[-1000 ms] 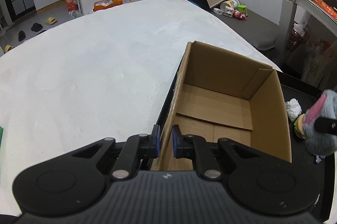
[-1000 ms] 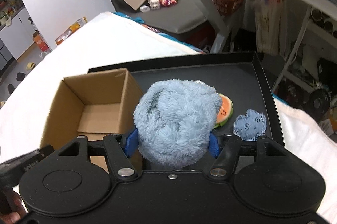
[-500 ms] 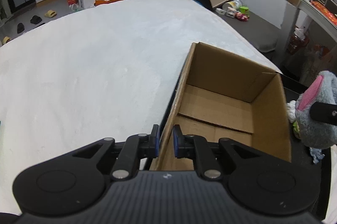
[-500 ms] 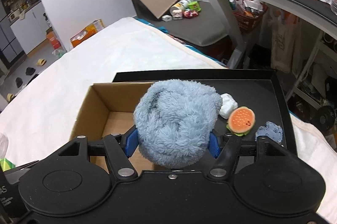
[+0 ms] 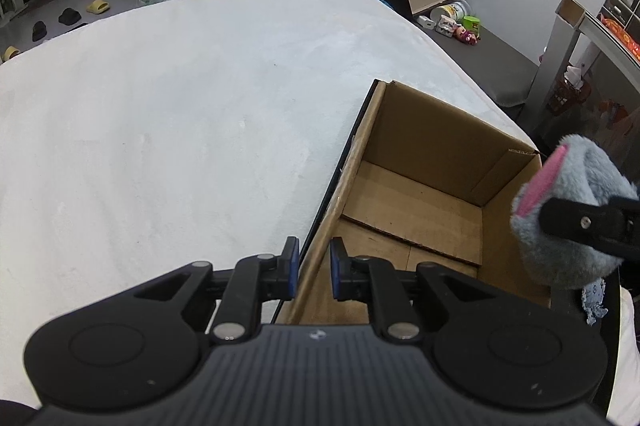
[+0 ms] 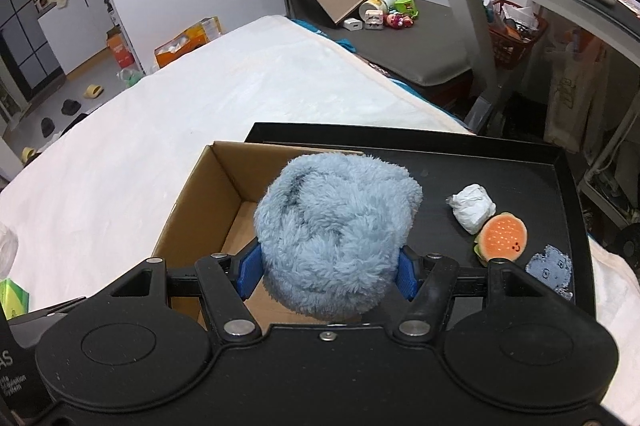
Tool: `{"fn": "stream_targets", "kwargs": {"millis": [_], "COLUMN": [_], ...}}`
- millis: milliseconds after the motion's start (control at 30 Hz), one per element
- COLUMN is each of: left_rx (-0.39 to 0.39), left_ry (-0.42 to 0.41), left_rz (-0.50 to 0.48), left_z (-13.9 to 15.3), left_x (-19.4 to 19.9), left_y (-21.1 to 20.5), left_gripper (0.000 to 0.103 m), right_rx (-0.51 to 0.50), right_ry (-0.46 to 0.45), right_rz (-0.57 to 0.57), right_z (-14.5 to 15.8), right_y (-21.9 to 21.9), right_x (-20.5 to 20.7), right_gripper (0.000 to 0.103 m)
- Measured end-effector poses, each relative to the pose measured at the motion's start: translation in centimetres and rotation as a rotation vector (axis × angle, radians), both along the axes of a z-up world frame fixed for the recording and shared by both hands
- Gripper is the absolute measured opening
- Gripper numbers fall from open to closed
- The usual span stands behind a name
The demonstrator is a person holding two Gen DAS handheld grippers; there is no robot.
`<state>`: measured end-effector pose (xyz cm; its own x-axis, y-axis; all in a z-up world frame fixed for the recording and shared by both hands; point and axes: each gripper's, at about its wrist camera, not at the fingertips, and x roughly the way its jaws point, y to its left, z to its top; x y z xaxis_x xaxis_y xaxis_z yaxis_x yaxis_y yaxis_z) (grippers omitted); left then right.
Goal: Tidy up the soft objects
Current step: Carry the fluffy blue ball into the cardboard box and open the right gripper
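Status: the cardboard box (image 5: 420,202) is empty; nothing is stowed yet. The left tool (image 5: 312,266) is clenched on the box's near wall, at lower centre of its view. The right tool (image 6: 328,270) grasps the blue plush toy (image 6: 336,230) above the box's right edge. Remaining on the black tray (image 6: 520,162), right of frame: white wad (image 6: 472,208), burger toy (image 6: 502,238), small blue patch (image 6: 550,268).
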<state>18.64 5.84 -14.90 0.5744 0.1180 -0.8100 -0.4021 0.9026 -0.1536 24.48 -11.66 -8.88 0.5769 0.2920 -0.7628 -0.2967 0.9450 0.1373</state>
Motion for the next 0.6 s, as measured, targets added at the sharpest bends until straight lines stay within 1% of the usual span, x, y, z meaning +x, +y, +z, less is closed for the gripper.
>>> {"fn": "stream_targets", "kwargs": {"millis": [333,433,500,600], "left_rx": [-0.003,-0.003,-0.003,0.002], "left_ry": [0.001,0.001,0.001,0.003], "left_rz": [-0.002,-0.002,-0.002,-0.005], "left_z": [0.0,0.0,0.0,0.0], "left_x": [0.0,-0.1,-0.1,0.0], "left_y": [0.2,0.2,0.2,0.1], "left_gripper": [0.013,0.013,0.013,0.013], "right_rx": [0.017,0.04,0.062,0.082], "right_ry": [0.0,0.006,-0.002,-0.034], "right_rz": [0.024,0.036,0.044,0.054], "right_z": [-0.2,-0.3,-0.2,0.0], "right_y": [1.6,2.2,2.7,3.3], "right_x": [0.9,1.0,1.2,1.3], "right_gripper": [0.063,0.063,0.065,0.075]}}
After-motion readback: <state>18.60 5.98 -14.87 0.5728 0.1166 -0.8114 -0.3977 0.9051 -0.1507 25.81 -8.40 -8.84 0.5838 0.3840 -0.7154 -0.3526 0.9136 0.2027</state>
